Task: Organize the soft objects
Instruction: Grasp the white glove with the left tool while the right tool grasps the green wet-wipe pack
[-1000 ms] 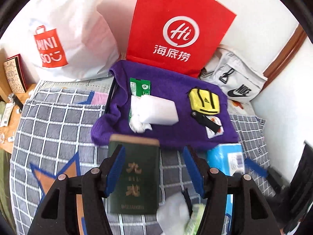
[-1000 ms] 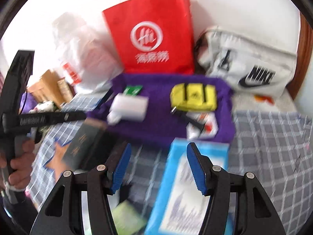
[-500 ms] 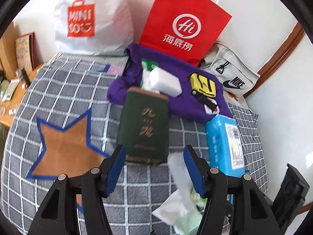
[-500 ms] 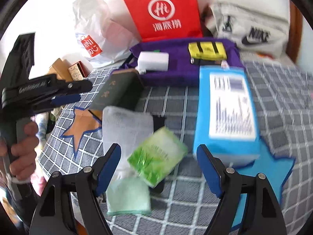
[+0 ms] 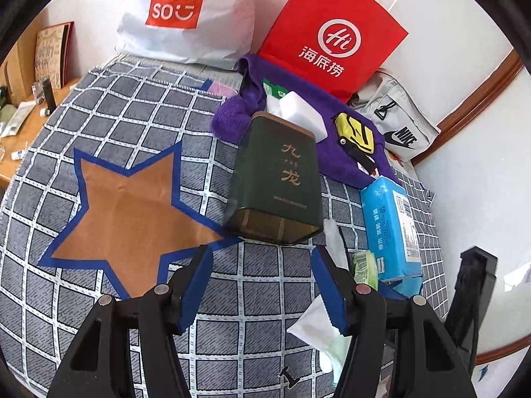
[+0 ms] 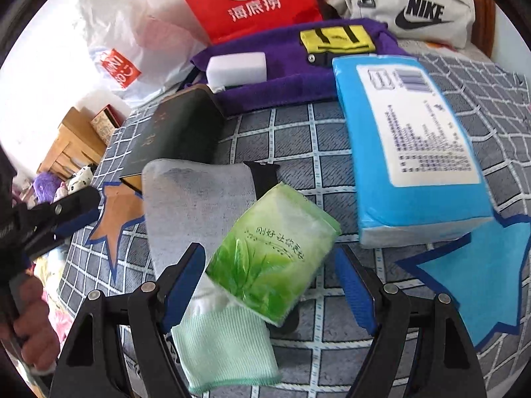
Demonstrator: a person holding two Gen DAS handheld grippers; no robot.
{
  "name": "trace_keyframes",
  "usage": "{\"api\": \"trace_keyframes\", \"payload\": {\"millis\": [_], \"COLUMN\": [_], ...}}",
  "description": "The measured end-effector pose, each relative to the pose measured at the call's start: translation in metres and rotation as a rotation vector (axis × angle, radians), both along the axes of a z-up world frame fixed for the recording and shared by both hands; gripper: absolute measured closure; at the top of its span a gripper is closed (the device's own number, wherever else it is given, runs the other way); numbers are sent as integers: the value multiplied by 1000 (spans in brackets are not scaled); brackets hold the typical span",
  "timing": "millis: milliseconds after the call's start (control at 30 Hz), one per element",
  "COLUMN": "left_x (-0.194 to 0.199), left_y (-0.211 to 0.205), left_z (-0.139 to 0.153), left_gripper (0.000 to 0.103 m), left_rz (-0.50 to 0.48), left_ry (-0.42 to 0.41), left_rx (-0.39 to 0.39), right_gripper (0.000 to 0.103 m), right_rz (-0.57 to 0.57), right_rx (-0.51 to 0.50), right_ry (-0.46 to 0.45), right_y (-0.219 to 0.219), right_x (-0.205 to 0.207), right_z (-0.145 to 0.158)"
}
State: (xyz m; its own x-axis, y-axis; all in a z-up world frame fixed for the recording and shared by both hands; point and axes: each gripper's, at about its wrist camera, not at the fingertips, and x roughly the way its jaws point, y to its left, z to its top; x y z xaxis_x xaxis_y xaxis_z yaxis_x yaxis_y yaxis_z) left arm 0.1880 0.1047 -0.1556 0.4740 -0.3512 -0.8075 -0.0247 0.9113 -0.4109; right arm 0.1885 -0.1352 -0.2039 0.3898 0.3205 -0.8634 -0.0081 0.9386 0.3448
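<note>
Inspecting the bed (image 5: 109,106), we find our right tool (image 6: 270,280) open, astride the green tissue pack (image 6: 272,253) on the grey sock (image 6: 195,195), long axis slanting up-right; our left tool (image 5: 262,283), open and empty, sits farther off

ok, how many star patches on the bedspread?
2. Orange star lies left of the dark green tin; blue star sits at the right, its top under the blue tissue pack. More may lie outside both views.
</note>
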Motion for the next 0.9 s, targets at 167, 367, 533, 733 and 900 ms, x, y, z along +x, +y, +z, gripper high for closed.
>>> {"api": "trace_keyframes", "payload": {"millis": [167,367,533,733,900], "left_x": [1,-2,-8,-19,-31], "left_y": [3,-2,-19,-45,-65], "left_z": [-3,-2,-3,-7,-23], "left_gripper": [44,44,44,44,44], "left_rz": [-4,-6,-32,-66,-87], "left_ry": [5,7,15,30,78], "left_rx": [-17,-14,-7,30,65], "right_gripper": [30,31,31,31,31], "right_rz": [-9,41,75,118,154], "right_rx": [21,5,-13,-40,-78], "right_ry": [-4,-74,-111,-157,-210], "right_y": [1,2,-3,-18,-31], "right_x": [1,-9,-22,-41,-61], "right_z": [-5,13,24,33,39]}}
